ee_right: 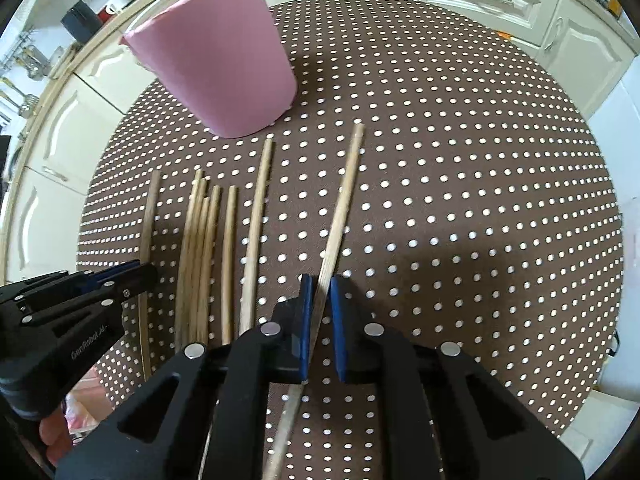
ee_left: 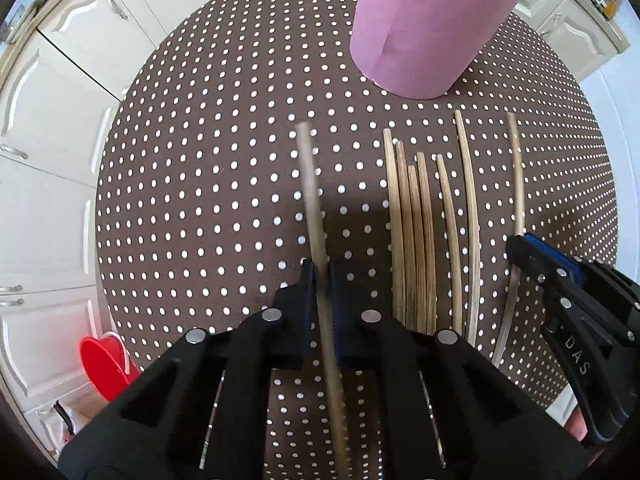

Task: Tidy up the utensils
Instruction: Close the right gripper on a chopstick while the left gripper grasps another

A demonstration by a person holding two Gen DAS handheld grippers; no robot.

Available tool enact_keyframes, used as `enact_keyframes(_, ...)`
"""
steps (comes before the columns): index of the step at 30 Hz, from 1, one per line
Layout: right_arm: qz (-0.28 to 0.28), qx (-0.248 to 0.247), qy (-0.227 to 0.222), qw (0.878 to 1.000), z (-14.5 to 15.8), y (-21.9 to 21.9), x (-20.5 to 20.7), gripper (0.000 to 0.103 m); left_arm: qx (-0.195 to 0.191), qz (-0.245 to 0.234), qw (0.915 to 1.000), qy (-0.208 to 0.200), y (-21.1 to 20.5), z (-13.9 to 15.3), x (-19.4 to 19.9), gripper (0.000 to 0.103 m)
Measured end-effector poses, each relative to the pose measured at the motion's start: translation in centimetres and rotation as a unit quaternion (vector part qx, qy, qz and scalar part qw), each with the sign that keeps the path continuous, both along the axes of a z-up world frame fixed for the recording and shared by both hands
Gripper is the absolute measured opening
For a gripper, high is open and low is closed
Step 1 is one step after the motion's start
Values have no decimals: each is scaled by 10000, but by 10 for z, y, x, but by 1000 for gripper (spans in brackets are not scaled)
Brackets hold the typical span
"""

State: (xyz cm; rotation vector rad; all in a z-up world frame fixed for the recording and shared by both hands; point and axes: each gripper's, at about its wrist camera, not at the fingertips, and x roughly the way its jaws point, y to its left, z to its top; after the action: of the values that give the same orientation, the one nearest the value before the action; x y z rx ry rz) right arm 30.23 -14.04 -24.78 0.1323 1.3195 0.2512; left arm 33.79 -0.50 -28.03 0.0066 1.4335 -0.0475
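Holding one chopstick in each tool, we have both clamped. Our left tool [ee_left: 321, 276] grips a blurred wooden chopstick [ee_left: 310, 184] between its blue pads, the stick pointing ahead toward the far edge of the bench [ee_left: 200, 160]. Our right tool [ee_right: 319, 288] pinches a paler chopstick [ee_right: 344, 200], which leans slightly right of straight ahead.

Between the two held sticks lies the loose row of chopsticks [ee_right: 200, 240] on the dotted brown cloth, all roughly parallel and pointing toward the far edge. Four lie bunched and touching; two more lie singly to their right, near but apart.

A pink cup [ee_left: 432, 20] stands upright beyond the tips of the row, toward the far edge of the bench, with sticks already rising from its mouth in the right wrist view. Bare cloth separates its base from the nearest stick tips.

Open room is widest on the right half of the bench, where only dotted cloth runs out to the round rim. On the left, cloth is also bare out to the rim. White cabinets [ee_left: 52, 120] ring the bench beyond its edge, and a red bowl [ee_left: 105, 364] sits below the near left rim.
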Motion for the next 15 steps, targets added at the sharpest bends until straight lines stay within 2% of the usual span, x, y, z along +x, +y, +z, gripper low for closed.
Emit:
enact_keyframes(2,120,66,4,9999,-2,-1,-4,6,-101,-50,9999,48,21,7,-18,7)
enact_keyframes(8,58,161,-19,9999,1,-8,-10,5,-194,13,9998,68,39,8,-35,7)
enact_keyframes(15,24,235,-183,9996,17,-3,-16,5,-130,85,9999,-44,45,17,-53,7)
